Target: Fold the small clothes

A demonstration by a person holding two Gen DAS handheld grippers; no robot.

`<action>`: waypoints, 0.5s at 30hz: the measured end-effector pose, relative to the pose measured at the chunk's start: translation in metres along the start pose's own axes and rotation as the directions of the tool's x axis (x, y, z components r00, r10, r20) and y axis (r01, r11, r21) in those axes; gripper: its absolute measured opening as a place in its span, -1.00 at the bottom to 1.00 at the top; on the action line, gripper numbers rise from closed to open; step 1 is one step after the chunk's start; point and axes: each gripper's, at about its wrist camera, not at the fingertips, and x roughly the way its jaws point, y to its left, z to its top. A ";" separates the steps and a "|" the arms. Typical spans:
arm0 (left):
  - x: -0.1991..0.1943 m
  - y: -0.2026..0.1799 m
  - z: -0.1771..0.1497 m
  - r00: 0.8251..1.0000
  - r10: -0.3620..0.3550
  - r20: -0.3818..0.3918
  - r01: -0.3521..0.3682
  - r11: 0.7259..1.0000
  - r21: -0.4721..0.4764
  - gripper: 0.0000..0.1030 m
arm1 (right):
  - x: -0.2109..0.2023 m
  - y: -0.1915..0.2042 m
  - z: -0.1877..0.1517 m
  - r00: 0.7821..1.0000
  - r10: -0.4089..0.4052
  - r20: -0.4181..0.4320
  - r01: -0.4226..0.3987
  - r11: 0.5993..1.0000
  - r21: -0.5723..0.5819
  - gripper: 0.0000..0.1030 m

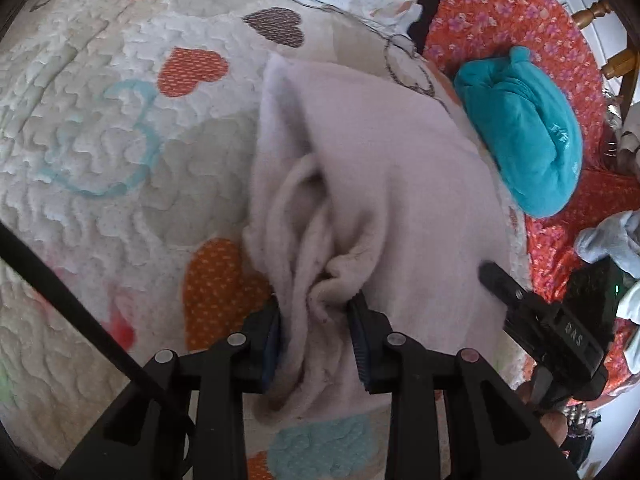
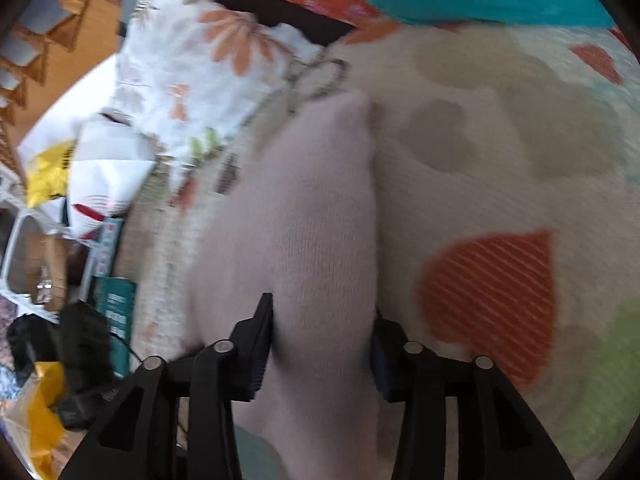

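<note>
A pale pink fleece garment (image 1: 380, 184) lies on a quilted bedspread (image 1: 100, 128) with heart prints. My left gripper (image 1: 316, 312) is shut on a bunched fold at the garment's near edge. The right gripper (image 1: 520, 292) shows at the right of the left wrist view, over the garment's right side. In the right wrist view my right gripper (image 2: 322, 332) has pink cloth (image 2: 304, 220) between its jaws and is closed on it. The view is blurred.
A folded teal garment (image 1: 524, 132) lies on an orange flowered cloth (image 1: 496, 12) at the right. A light grey garment (image 1: 612, 236) lies at the far right. A white flowered pillow (image 2: 192, 80) and clutter beside the bed (image 2: 60, 240) show at left.
</note>
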 end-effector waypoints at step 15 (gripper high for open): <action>-0.066 0.061 -0.002 0.994 -0.052 0.092 0.062 0.992 -0.107 -0.48 | -0.002 0.094 0.008 0.986 0.165 0.028 -0.160 0.978 -0.131 0.02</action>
